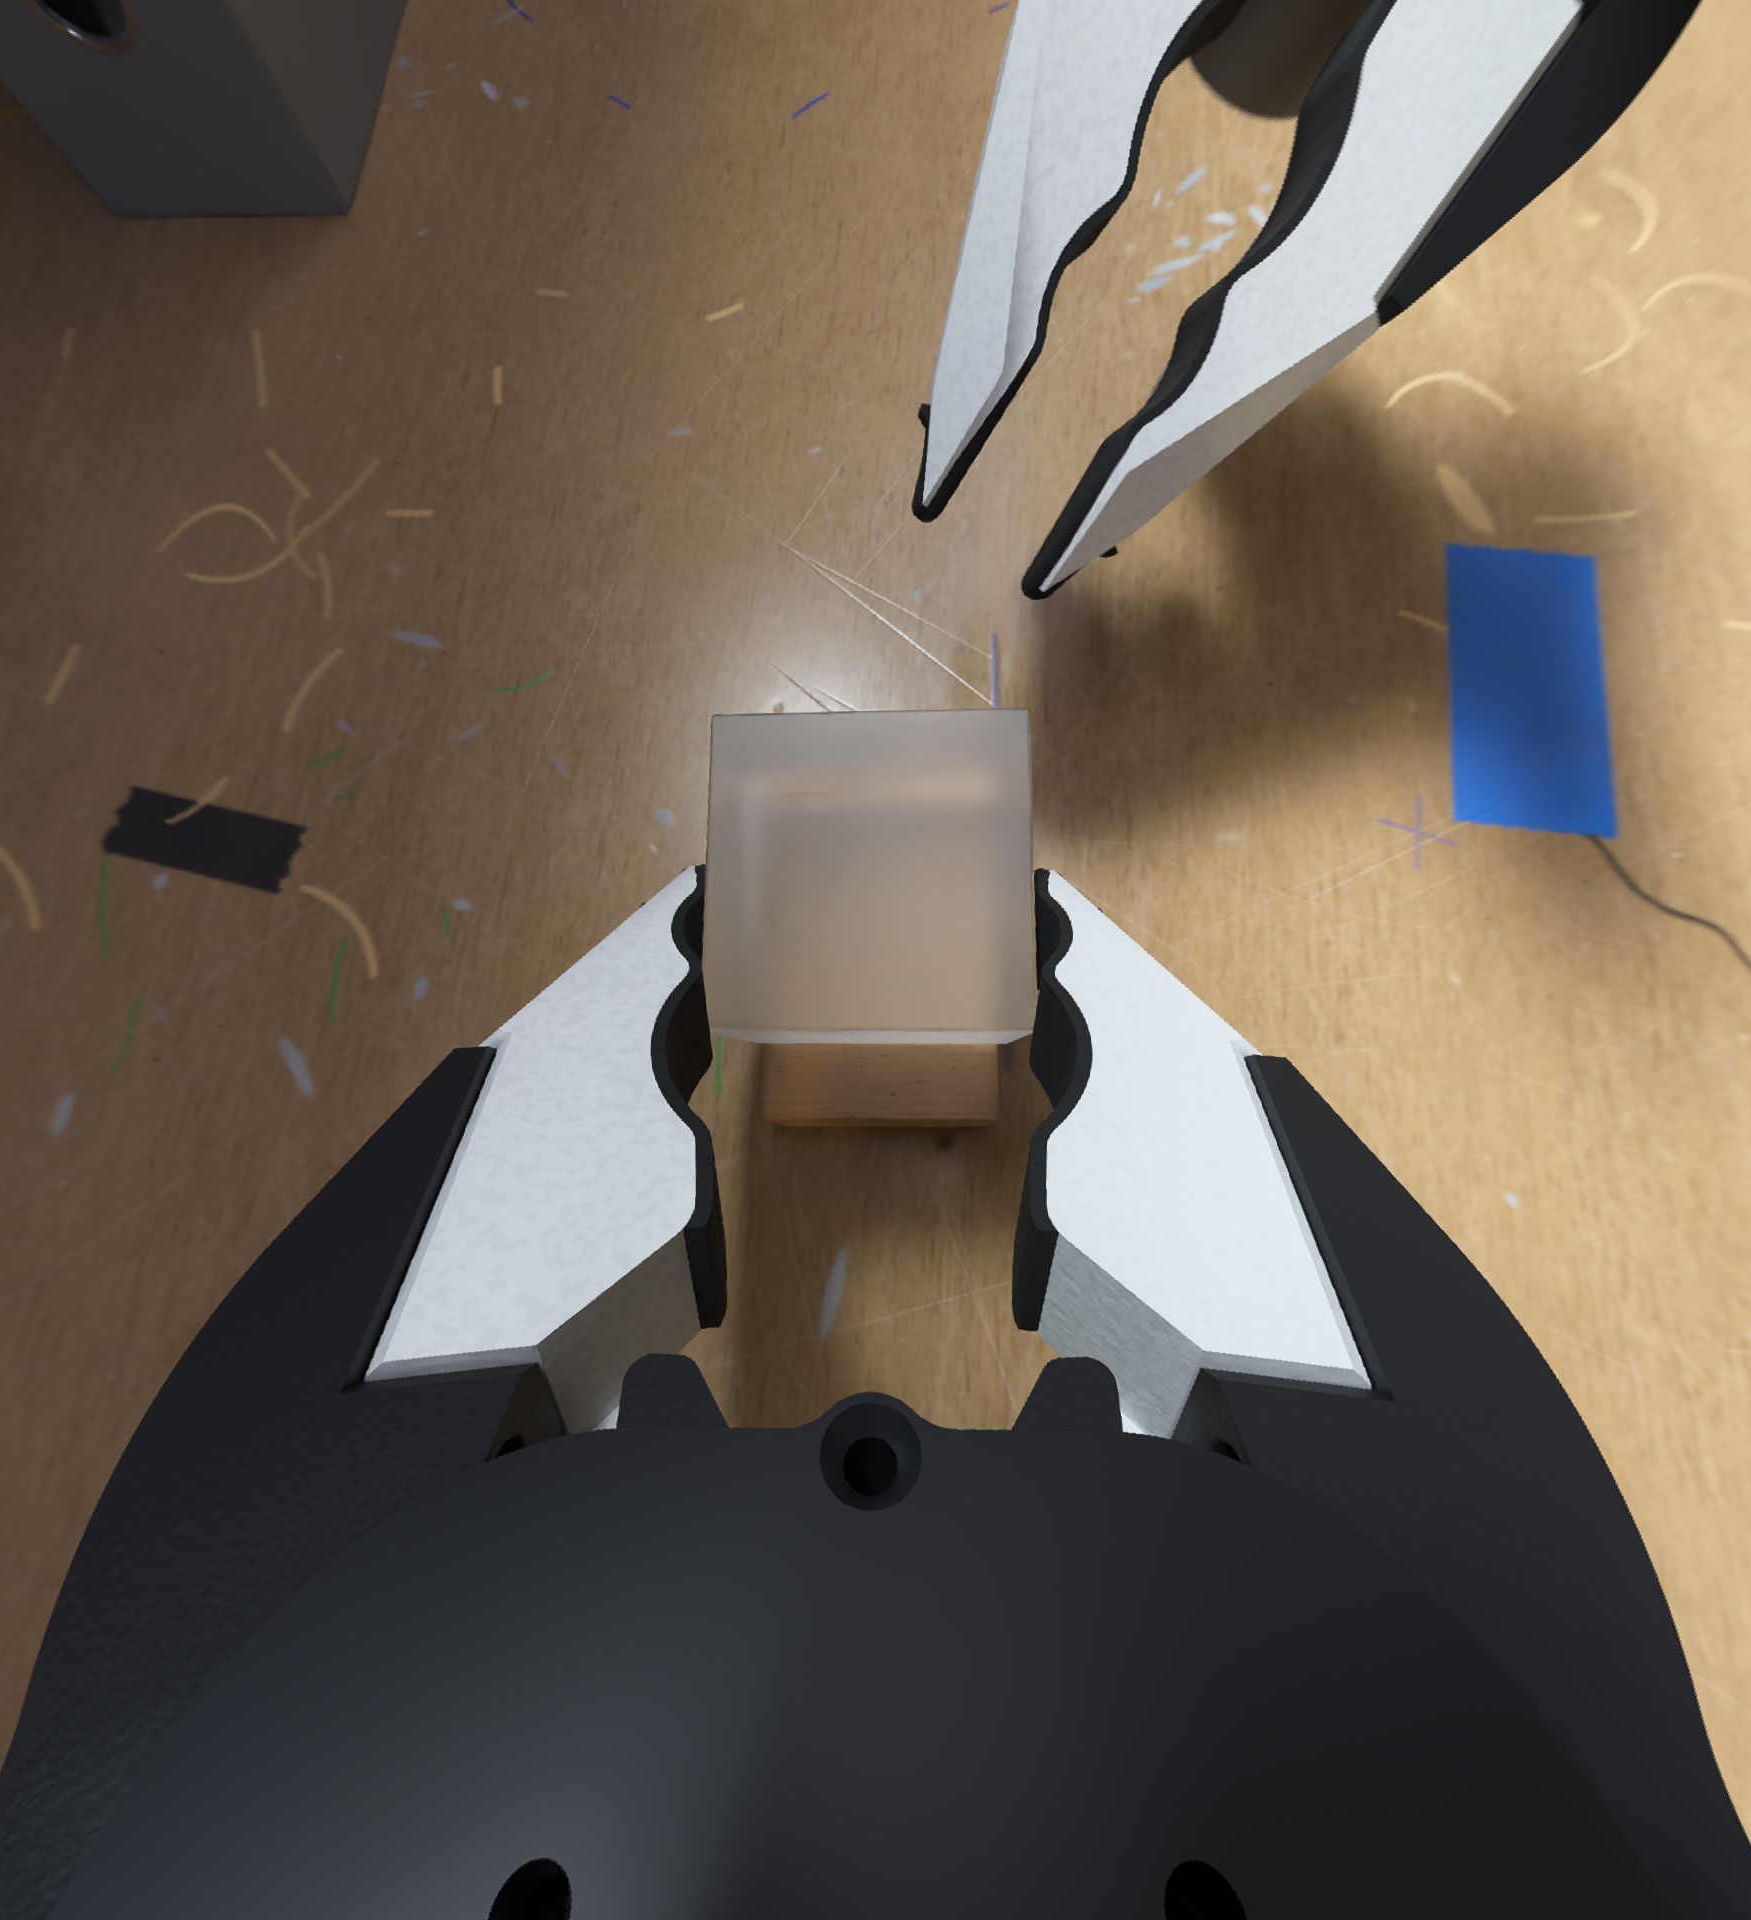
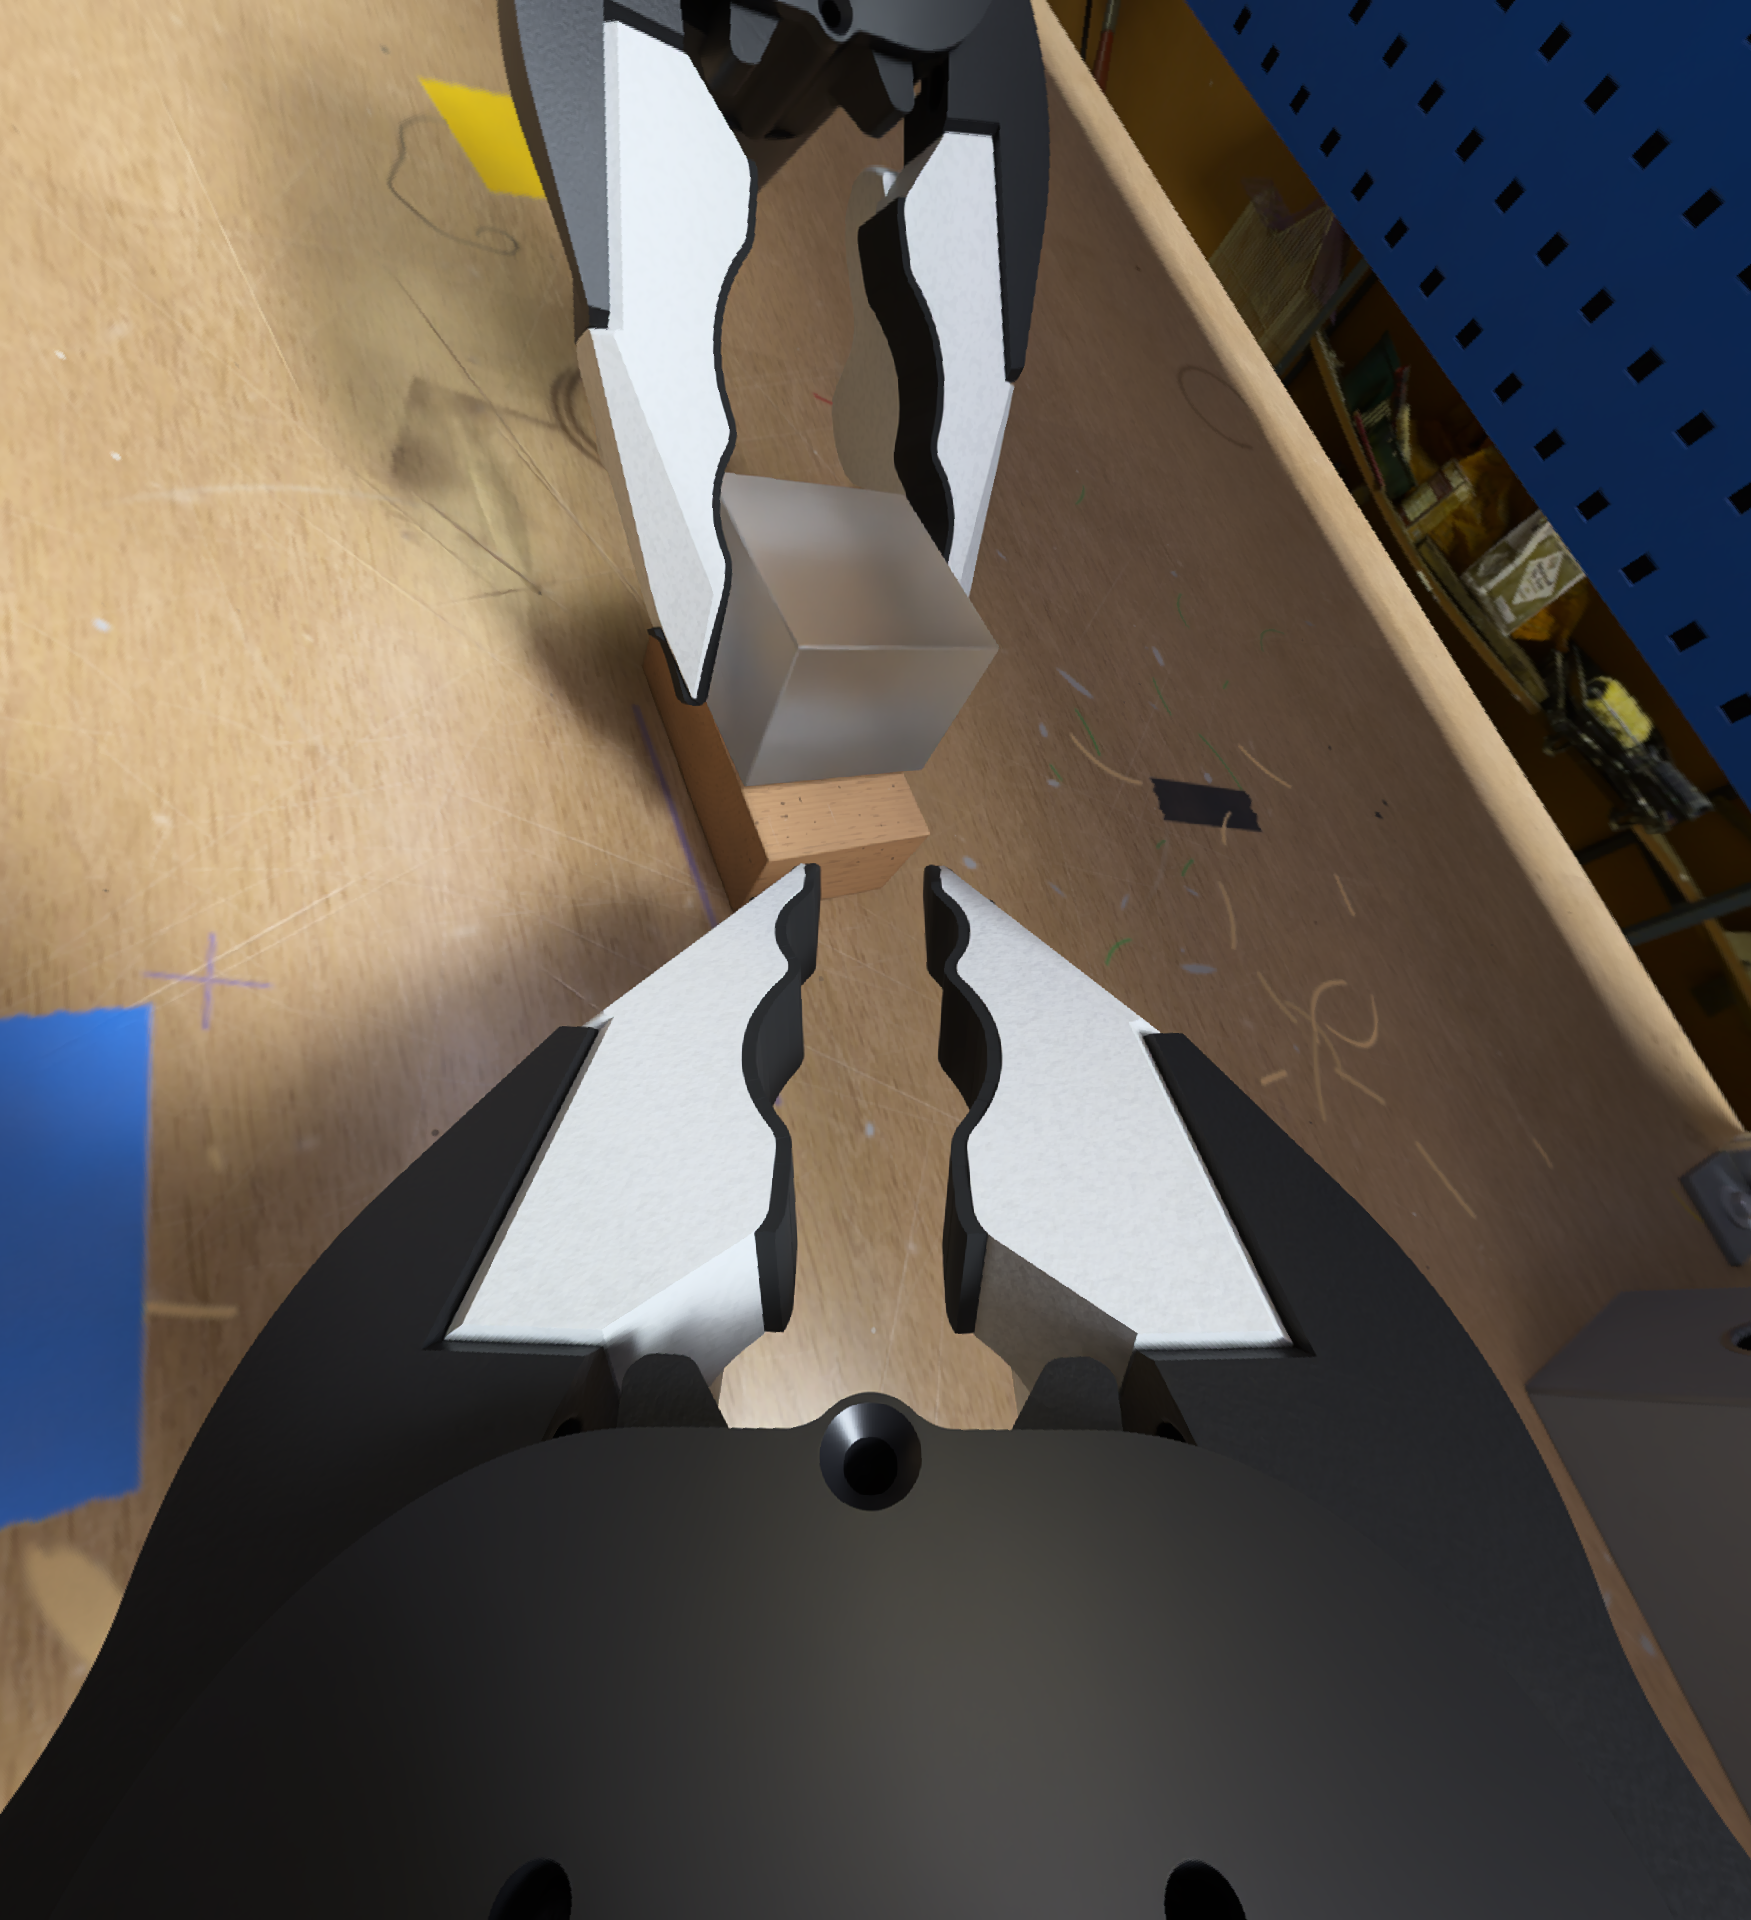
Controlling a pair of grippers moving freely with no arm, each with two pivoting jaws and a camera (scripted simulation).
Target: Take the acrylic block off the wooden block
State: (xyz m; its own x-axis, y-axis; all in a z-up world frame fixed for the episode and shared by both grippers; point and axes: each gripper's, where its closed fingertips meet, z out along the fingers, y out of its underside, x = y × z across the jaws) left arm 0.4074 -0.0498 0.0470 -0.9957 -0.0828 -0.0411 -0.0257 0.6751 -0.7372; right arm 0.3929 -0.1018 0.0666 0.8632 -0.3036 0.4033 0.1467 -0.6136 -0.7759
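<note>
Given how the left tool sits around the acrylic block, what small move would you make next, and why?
Probably lift the left tool straight up: its fingers already press both sides of the acrylic block, which sits on the wooden block.

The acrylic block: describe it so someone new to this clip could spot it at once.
On the wooden table, find the left gripper; its fingertips flank a frosted, translucent cube, the acrylic block. It sits atop the smaller wooden block, the only see-through thing among opaque neighbours.
</note>
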